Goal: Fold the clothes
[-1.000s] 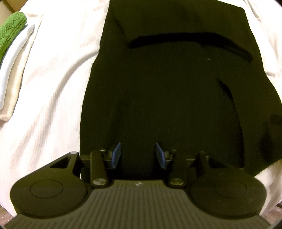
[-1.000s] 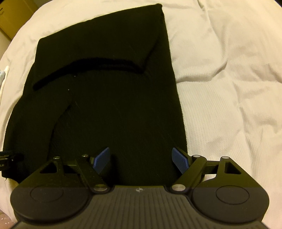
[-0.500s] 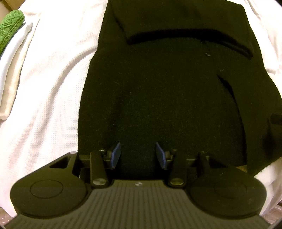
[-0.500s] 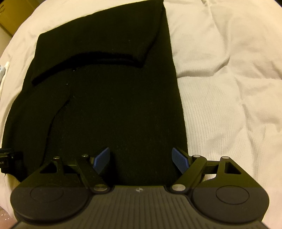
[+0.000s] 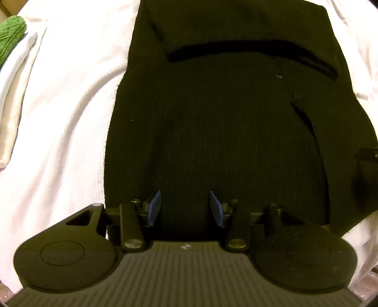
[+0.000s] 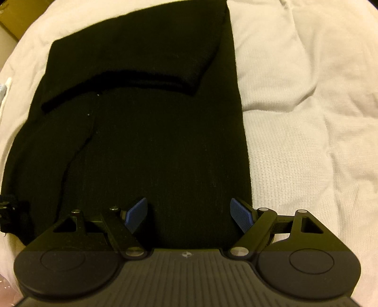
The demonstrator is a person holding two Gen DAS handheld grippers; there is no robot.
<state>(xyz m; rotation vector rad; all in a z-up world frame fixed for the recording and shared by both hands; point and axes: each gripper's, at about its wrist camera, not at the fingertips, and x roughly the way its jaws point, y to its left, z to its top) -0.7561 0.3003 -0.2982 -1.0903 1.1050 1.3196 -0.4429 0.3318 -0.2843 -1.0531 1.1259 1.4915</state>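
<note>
A black garment (image 5: 212, 130) lies flat on the white bedding, with a sleeve (image 5: 236, 28) folded across its upper part. My left gripper (image 5: 185, 207) points down over the garment's near hem. Its blue pads stand apart, with flat cloth below the gap and nothing pinched. In the right wrist view the same garment (image 6: 153, 153) fills the left and middle. My right gripper (image 6: 190, 215) hangs over its near right corner, jaws wide and empty. The folded sleeve (image 6: 132, 54) shows there too.
White waffle bedding (image 5: 59, 118) surrounds the garment and is rumpled on the right (image 6: 307, 118). A green knit piece (image 5: 10, 35) and folded white cloths (image 5: 14, 94) lie at the far left. A cardboard box (image 6: 14, 16) stands beyond the bed's corner.
Barely anything: both views have slid slightly along the garment. The garment lies as before and both grippers keep their openings.
</note>
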